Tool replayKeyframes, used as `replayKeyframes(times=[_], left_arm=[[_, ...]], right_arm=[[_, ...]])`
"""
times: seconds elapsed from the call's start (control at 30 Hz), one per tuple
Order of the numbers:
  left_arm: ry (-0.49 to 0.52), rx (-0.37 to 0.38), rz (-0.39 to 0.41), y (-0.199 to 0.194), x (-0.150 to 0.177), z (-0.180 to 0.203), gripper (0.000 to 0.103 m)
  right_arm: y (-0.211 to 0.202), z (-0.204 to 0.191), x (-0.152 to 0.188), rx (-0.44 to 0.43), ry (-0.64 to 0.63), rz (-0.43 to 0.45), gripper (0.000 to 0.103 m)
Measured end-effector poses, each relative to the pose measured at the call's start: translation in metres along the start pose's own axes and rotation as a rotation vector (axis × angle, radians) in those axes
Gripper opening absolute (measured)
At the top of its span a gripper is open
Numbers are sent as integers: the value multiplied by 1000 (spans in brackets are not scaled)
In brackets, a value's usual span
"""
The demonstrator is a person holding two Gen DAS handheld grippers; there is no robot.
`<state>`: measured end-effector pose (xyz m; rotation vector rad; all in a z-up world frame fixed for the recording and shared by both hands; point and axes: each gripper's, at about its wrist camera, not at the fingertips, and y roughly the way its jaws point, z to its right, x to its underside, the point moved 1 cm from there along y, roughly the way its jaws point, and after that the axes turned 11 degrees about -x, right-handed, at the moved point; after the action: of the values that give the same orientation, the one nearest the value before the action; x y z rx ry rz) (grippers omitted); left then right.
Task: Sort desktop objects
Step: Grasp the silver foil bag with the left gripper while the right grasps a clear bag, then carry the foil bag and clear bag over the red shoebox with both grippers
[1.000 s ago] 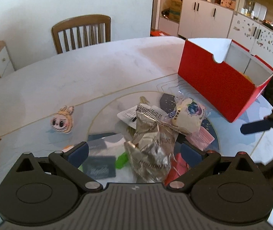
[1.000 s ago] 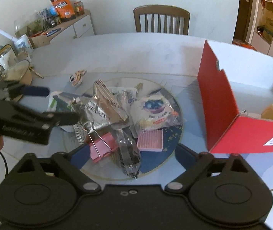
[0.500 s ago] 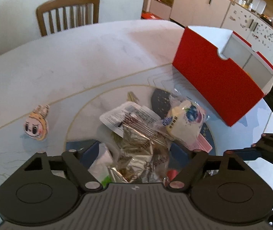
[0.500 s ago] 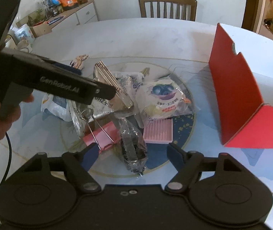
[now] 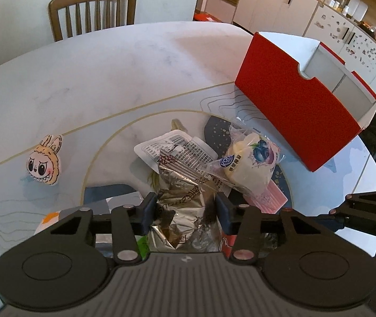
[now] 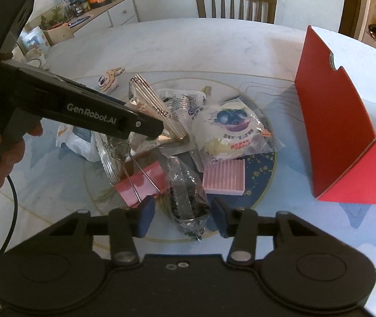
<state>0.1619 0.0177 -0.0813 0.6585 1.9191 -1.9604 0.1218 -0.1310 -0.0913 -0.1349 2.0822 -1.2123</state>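
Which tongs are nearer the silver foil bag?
Left. The left tongs have closed around the foil bag; the right tongs flank a clear packet nearer the table's edge.

Right gripper (image 6: 181,218) fingers (image 6: 145,218), just closing, flank a clear packet (image 6: 188,200) of dark bits.

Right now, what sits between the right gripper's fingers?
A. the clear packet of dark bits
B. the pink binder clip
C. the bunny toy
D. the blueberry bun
A: in the right wrist view the clear packet lies between the two blue pads of the right gripper, while the clip lies just to its left and the bun farther up the pile.
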Motion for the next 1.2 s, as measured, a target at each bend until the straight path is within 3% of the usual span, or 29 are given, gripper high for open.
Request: replayKeyframes(times=[0.27,0.4,0.87,1.2], left_arm=[[-24,-6,-6,-8,4,-3,44],[-51,-14,0,-17,5,-6,44],[-142,4,35,-63,10,-9,44],[-122,79,85,-100,-2,32,44]], right_arm=[[-4,0,2,6,-3,13,23],[-10,2,4,4,14,32,19],[-59,5,7,-21,41,121,17],[-107,23,0,-28,81,197,17]])
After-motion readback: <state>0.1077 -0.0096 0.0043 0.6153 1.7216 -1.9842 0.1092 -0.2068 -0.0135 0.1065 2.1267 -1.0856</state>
